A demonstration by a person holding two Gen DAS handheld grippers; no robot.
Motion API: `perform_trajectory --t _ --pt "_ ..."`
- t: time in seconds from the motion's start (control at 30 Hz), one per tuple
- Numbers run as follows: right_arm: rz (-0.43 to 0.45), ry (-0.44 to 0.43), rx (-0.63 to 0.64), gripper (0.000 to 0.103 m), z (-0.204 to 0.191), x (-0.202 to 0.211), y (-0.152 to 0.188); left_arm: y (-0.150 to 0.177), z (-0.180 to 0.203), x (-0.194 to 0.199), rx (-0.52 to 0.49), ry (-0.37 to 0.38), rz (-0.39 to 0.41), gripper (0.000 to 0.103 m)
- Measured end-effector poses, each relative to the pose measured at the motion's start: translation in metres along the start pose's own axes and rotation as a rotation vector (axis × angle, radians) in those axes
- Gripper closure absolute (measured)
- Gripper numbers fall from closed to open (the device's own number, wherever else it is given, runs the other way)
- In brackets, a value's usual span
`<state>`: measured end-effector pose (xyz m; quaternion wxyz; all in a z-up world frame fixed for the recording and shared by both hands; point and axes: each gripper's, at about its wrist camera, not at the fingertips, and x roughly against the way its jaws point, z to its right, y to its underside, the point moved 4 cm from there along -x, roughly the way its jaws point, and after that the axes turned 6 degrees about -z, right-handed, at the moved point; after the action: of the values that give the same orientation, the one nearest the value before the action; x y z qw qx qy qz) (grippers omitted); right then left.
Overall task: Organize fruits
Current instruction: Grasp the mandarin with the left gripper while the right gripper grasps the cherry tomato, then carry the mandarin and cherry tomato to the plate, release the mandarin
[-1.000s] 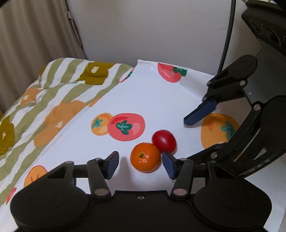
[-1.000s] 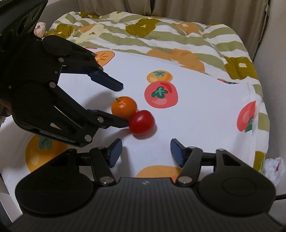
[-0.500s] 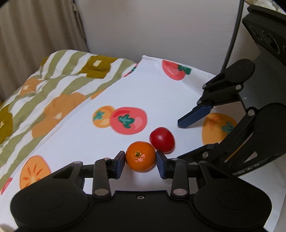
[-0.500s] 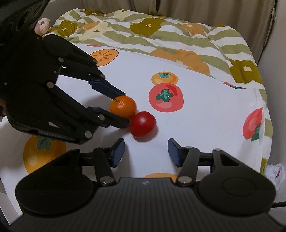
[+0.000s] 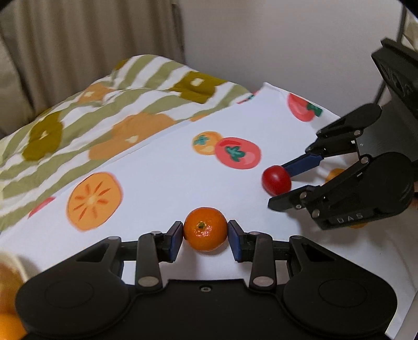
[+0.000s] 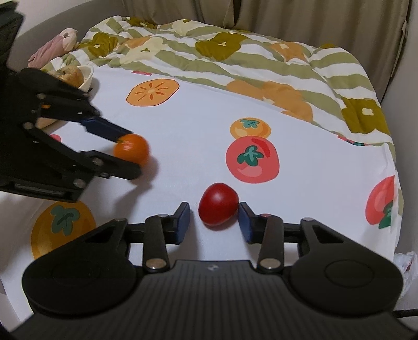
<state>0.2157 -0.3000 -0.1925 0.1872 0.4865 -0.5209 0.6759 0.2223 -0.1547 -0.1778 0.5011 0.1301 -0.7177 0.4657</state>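
Covering the bed, a fruit-print cloth (image 6: 198, 146) meets beige curtains (image 6: 313, 23).

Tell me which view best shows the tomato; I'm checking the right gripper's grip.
The right wrist view: the tomato sits large between the right gripper, a gap visible at one pad. The left wrist view shows it small, partly hidden.

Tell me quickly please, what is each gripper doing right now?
Left gripper: shut on the mandarin.
Right gripper: jaws just closing around the tomato; a gap shows on one side, not gripped yet.
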Motion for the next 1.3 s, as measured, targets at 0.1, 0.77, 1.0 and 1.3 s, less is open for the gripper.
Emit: perform_trajectory --t 0.1,0.77,1.0,1.3 --pt "0.009 0.010 -0.011 0.056 0.001 0.002 -0.001 0.005 -0.005 0.010 0.055 -0.019 0.014 0.062" --pt "0.128 -0.079 0.029 0.057 -0.078 0.067 -0.050 0.045 -0.049 0.116 0.353 -0.204 0.116 0.062" --pt "0.170 -0.130 0.073 0.057 -0.131 0.085 -0.087 0.072 -0.085 0.163 0.460 -0.268 0.138 0.062" --pt "0.202 -0.181 0.114 0.057 -0.205 0.084 -0.136 0.101 -0.147 0.207 0.511 -0.348 0.167 0.062"
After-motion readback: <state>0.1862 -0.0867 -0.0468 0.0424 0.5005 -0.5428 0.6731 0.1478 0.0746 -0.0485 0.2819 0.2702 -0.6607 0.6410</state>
